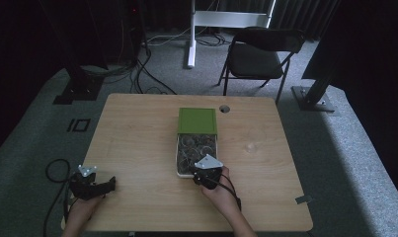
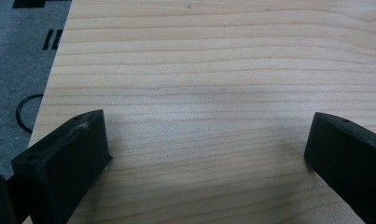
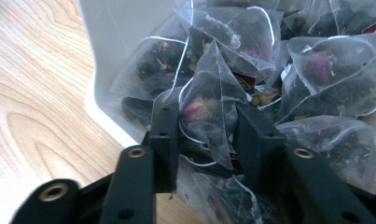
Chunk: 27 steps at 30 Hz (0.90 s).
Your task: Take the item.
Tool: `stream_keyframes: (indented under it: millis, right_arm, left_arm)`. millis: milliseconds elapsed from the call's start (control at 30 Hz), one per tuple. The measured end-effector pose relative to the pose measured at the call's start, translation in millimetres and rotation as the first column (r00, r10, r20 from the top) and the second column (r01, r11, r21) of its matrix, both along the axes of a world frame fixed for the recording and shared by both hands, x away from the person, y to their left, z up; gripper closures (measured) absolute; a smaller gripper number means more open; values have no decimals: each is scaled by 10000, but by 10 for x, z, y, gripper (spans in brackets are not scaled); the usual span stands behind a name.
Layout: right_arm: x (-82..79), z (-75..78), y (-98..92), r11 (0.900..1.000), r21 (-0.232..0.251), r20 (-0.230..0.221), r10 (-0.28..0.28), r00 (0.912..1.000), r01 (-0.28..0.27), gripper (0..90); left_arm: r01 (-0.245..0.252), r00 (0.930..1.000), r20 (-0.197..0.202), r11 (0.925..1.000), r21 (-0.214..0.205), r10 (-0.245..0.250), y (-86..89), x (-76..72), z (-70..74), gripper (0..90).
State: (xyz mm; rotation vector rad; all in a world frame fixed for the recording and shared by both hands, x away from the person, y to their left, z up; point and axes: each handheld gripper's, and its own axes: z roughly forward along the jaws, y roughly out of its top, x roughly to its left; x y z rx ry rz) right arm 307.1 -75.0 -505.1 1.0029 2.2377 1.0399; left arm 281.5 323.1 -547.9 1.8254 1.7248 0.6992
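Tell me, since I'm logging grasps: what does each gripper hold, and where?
The right gripper pinches a clear mesh pyramid tea bag across its lower middle. The left gripper holds nothing.

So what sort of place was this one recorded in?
Probably a lab or recording studio, not a home: a lone wooden table on grey carpet, dark curtains around it, cables trailing across the floor, and a black folding chair behind.

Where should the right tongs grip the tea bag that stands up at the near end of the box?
Probably across the middle of the tea bag, below its pointed top, coming down from above. It is a soft mesh pyramid standing point-up on the other bags in the white box, so its sloped sides give under a pinch. The right tongs already straddle it there.
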Motion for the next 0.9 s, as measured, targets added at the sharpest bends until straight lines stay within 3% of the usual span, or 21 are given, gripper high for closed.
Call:
stream_keyframes:
  millis: [300, 367, 433, 567, 900]
  right_arm:
    - [53, 31, -4, 9952, 916, -462, -314, 9984, 355, 634]
    - [56, 41, 11, 9958, 828, -352, -373, 9987, 401, 641]
    - [59, 43, 17, 9974, 607, -291, -369, 9989, 386, 712]
    - [57, 59, 1, 9990, 442, -354, -62, 9994, 77, 744]
    - [33, 202, -101, 9958, 907, -146, 147, 9998, -133, 754]
  left_arm:
    - [-1, 10000, 1, 10000, 0, 1, 0, 0, 0, 3]
    - [1, 10000, 0, 10000, 0, -1, 0, 0, 0, 3]
    - [1, 10000, 0, 10000, 0, -1, 0, 0, 0, 3]
    - [-1, 10000, 2, 10000, -1, 1, 0, 0, 0, 3]
    - [-2, 10000, 2, 10000, -2, 2, 0, 0, 0, 3]
